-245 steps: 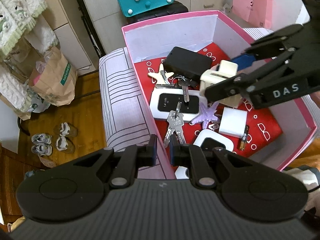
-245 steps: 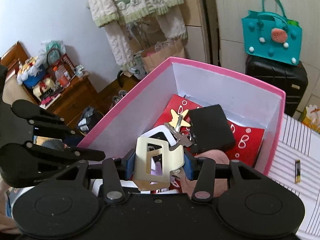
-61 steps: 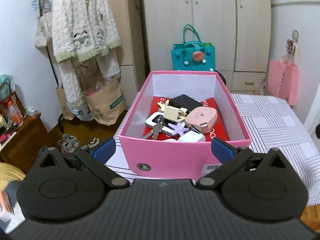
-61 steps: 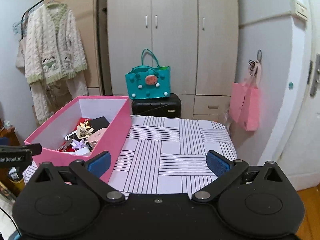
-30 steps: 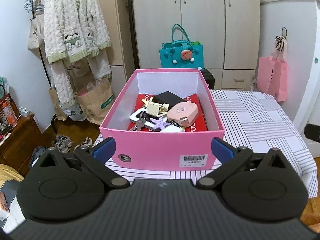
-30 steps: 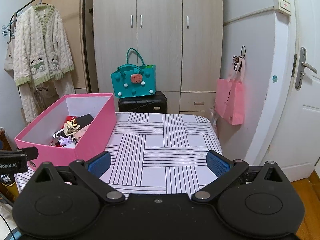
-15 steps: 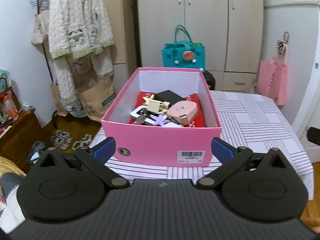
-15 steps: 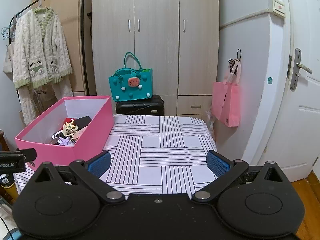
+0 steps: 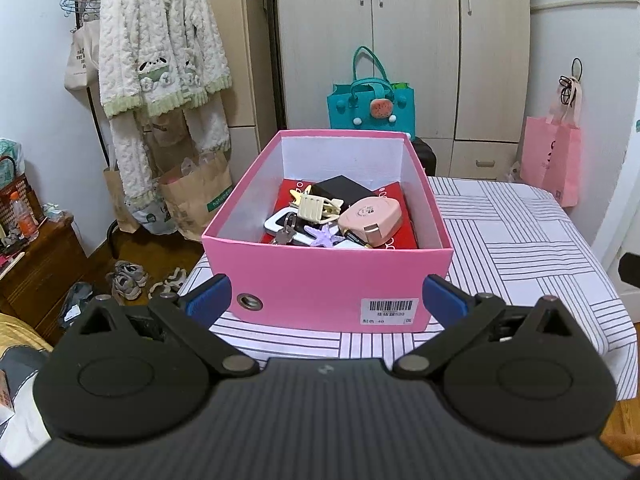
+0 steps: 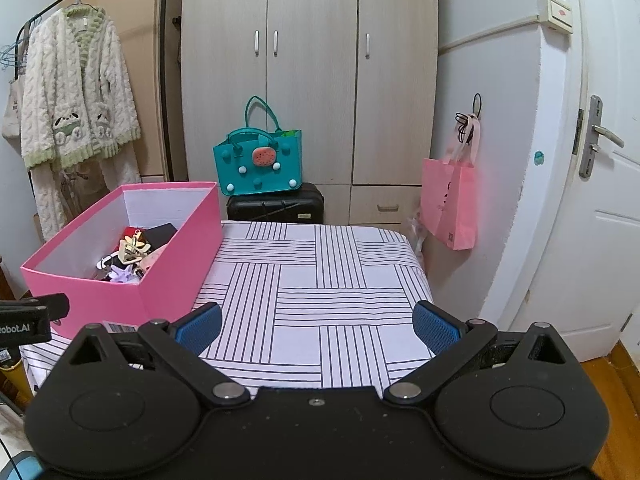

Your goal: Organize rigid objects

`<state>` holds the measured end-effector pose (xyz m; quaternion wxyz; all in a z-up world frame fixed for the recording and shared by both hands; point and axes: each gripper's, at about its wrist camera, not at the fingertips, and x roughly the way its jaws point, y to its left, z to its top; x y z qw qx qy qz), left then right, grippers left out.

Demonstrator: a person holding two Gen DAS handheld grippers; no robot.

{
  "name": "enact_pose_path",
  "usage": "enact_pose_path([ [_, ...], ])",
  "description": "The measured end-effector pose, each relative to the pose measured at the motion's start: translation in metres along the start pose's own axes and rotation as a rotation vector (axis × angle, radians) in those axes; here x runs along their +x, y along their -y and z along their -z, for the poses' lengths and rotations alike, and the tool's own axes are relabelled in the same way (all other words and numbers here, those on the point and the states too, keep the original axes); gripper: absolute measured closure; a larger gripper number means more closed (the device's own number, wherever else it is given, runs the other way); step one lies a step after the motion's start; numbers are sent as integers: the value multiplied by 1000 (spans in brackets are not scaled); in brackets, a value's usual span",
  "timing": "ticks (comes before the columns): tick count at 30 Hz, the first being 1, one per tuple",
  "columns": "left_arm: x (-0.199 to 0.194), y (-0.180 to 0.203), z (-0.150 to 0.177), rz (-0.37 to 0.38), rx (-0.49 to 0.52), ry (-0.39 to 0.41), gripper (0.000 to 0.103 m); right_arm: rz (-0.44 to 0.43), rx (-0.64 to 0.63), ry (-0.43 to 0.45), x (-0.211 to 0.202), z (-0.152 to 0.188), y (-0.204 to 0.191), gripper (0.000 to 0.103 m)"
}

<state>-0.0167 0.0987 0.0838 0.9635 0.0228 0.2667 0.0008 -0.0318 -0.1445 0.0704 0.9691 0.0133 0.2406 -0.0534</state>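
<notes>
Apparently finished sorting: both tools, left (image 9: 326, 294) and right (image 10: 316, 322), spread wide, holding nothing, away from pink cardboard box (image 9: 320, 280) on striped counter (image 10: 320, 280); next, nothing obvious.

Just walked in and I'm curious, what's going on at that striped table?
A person holds a pair of tongs in each hand, both open and empty. The left tongs face the pink cardboard box on the striped tablecloth; it already holds a pink tape measure, cream hair clip, keys and other small items. The right tongs hover over bare cloth.
</notes>
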Motion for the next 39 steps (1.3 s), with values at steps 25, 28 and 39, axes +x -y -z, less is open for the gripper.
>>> enact_pose_path([
  [25, 0, -2, -4, -4, 25, 42, 0, 4, -4, -10, 6, -3, -1, 0],
  [28, -1, 0, -4, -10, 34, 45, 0, 5, -3, -12, 7, -3, 0, 0],
  [39, 1, 2, -4, -39, 35, 41, 0, 4, -4, -15, 7, -2, -1, 0],
])
